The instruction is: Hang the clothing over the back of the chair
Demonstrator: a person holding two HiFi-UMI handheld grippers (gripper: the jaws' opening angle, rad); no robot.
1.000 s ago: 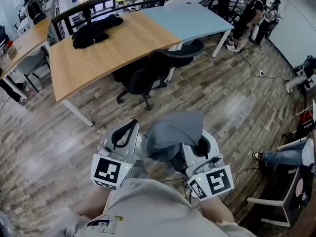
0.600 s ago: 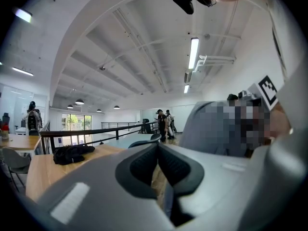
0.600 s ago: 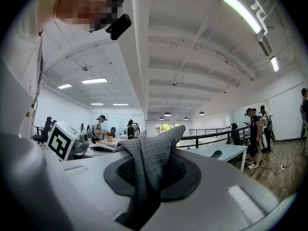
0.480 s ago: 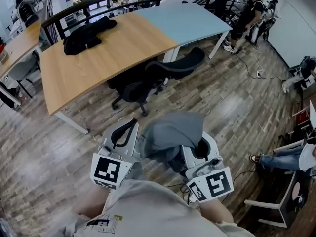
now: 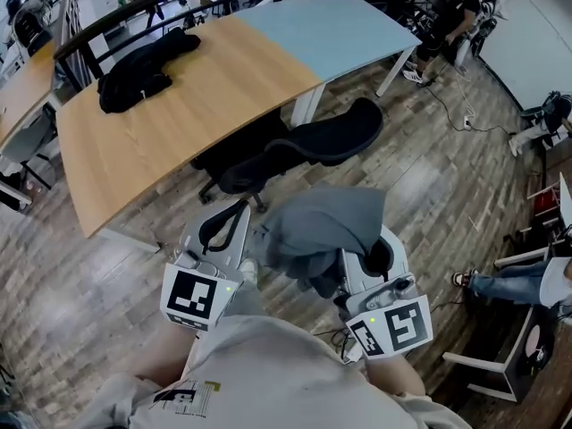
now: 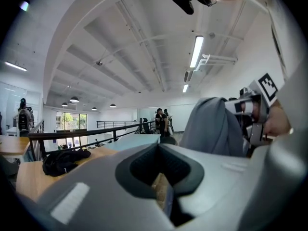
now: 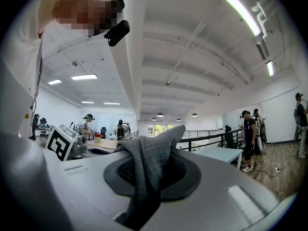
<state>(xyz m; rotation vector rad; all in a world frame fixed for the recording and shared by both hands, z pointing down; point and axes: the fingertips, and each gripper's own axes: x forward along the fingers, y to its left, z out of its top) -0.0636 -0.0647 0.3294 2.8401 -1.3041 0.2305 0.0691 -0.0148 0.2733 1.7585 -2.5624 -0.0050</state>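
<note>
**Closing on the chair, clothing not yet hung**

The table [image 5: 179, 105] fills the far left of the head view. It sits nearer and lower in that view than a second ago, so the person has walked toward it. A black garment [image 5: 143, 61] lies on its far side.

The black chair [image 5: 304, 146] stands at the table's near edge. It has also come closer, and now sits just beyond the grippers rather than well apart from them.

The grey clothing [image 5: 322, 231] is bunched in the air between the two tools, near the person's chest, as it was before. It does not touch the chair.

The right hand-held gripper [image 7: 144, 196] is clenched on a fold of the clothing, which rises out from between its jaws. The left hand-held gripper [image 6: 163, 191] grasps nothing. Its jaws seem to stand a narrow slit apart, with wood colour showing through, and the clothing hangs off to its right.

The approach looks nearly done. What is left, I judge, is to raise the clothing over the chair's back and let it drape.
</note>
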